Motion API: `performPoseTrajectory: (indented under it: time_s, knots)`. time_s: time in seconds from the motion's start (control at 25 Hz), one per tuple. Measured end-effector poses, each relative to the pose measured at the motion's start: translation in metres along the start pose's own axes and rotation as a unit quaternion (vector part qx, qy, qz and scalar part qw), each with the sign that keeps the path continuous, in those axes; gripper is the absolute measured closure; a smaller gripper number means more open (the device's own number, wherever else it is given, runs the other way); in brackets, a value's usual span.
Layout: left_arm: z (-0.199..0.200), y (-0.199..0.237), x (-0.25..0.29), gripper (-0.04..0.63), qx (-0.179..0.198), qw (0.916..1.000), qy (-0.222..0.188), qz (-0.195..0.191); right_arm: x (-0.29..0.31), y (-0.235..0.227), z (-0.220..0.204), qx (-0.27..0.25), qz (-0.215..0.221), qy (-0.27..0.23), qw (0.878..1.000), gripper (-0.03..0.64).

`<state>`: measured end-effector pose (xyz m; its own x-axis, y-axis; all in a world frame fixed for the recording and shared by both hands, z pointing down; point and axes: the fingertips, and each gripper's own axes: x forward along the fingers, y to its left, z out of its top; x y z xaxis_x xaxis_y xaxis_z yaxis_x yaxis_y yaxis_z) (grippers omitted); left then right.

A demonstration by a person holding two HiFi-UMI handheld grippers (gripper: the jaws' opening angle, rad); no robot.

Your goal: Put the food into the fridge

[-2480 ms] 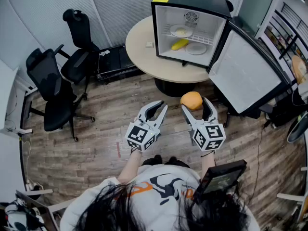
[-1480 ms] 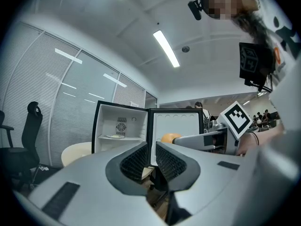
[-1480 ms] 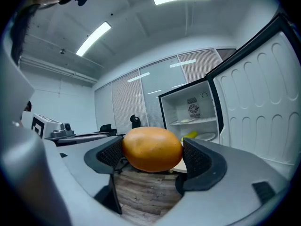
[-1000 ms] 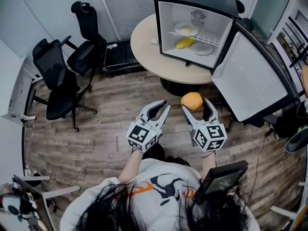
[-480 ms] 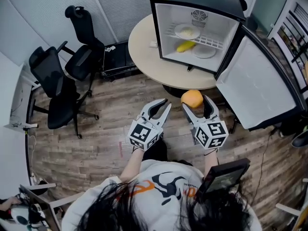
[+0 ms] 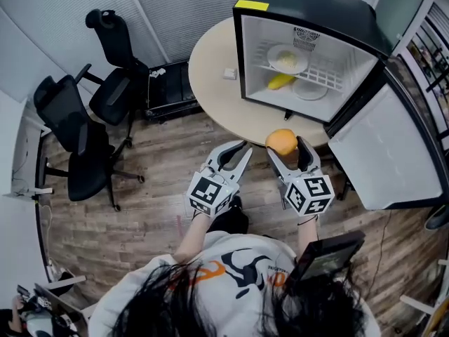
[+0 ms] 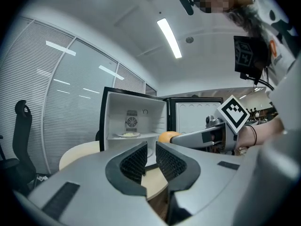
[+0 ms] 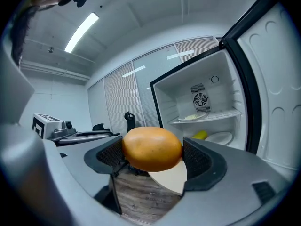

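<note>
**Getting the fruit onto a fridge shelf without fumbling it**

Head view first: got the fruit (image 6: 281,141) pinched in the right claw (image 6: 287,148), out over the near edge of the table (image 6: 210,69) and well short of the open fridge (image 6: 302,2). Hold the squeeze steady and go in level. Aim for a bare bit of the wire shelf (image 6: 333,72), not the plate with food (image 6: 287,60) or the yellow thing (image 6: 280,81) under it (banana maybe, hard to say). Mind the door (image 6: 393,153) swung out on the right. Holding the left claw (image 6: 240,148) idle just beside the right one.

Left claw view: pads all but together with only a thin slit, and gripping nothing. Can spot the fruit off to the right, in front of the fridge opening.

Right claw view: clamped on the fruit from both sides, pads touching it left and right, with the top bulging above them. Fridge interior ahead and a bit right, nothing in between. Don't loosen until it's resting on something. Looks round and smooth, so likely to roll.
</note>
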<state>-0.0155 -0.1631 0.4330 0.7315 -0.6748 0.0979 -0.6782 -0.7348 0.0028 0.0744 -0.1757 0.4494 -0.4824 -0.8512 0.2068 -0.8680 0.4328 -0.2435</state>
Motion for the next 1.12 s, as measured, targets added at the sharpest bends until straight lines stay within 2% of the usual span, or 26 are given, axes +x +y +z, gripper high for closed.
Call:
performPoseTrajectory:
  time_s: [0.28,0.52,0.84,1.12]
  knots:
    - [-0.002,0.065,0.015,0.546,-0.009,0.9999,-0.004,-0.008,0.063,0.001,0.013,-0.006,-0.012,0.004,1.000,0.224]
    - [-0.005,0.103,0.027,0.546,-0.016,0.9994,-0.006,-0.029,0.100,0.002,0.020,-0.009,-0.029,0.003,1.000,0.224]
    - [-0.010,0.119,0.041,0.546,-0.036,0.9980,-0.010,-0.051,0.115,-0.005,0.022,-0.019,-0.050,0.018,0.998,0.224]
    - [-0.011,0.113,0.058,0.546,-0.046,0.9965,-0.010,-0.068,0.110,-0.027,0.024,-0.019,-0.072,0.020,0.997,0.224]
